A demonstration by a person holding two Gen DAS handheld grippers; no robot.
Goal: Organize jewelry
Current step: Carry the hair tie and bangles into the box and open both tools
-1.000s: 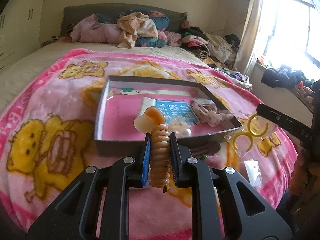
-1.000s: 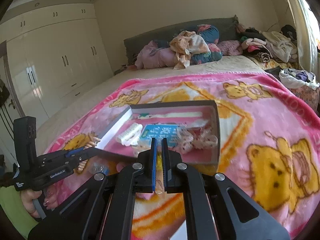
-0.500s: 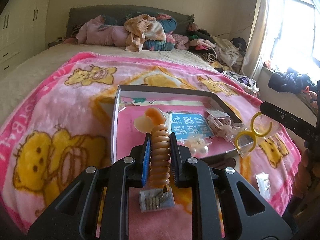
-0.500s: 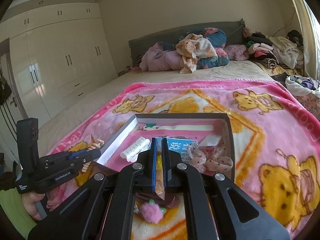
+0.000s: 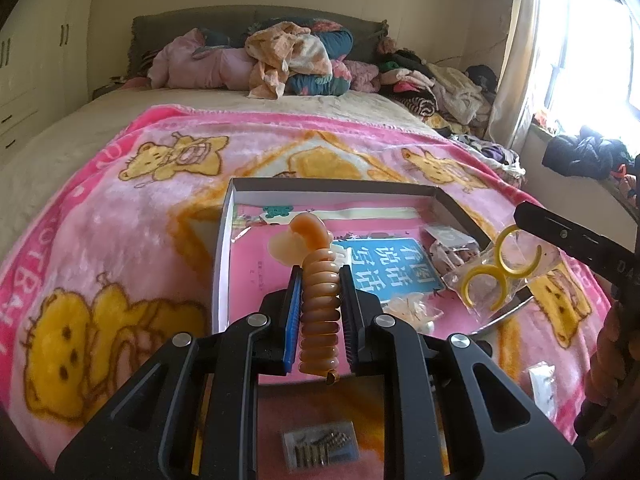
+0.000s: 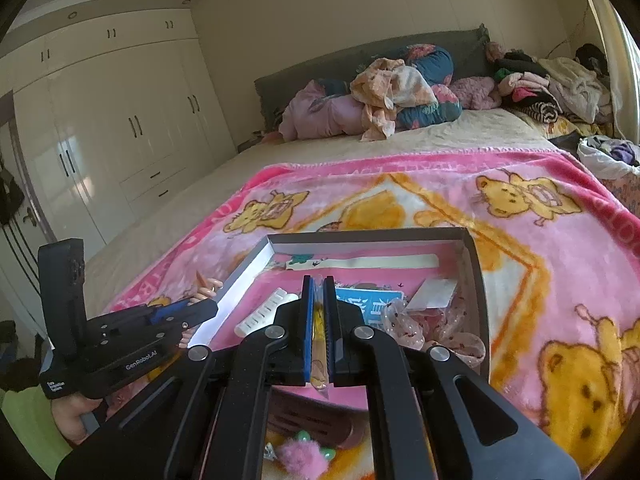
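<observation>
Both raised above the grey box, left hand-held gripper pinching amber coiled tie, right hand-held gripper clamping clear packet.

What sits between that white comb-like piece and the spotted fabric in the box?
In the right wrist view, a blue printed card lies between the white piece and spotted fabric.

a bed under a pink bear-print blanket; on the blanket, a shallow grey box, a small clear packet of metal bits, a pink pompom; heaped clothes by the headboard.
</observation>
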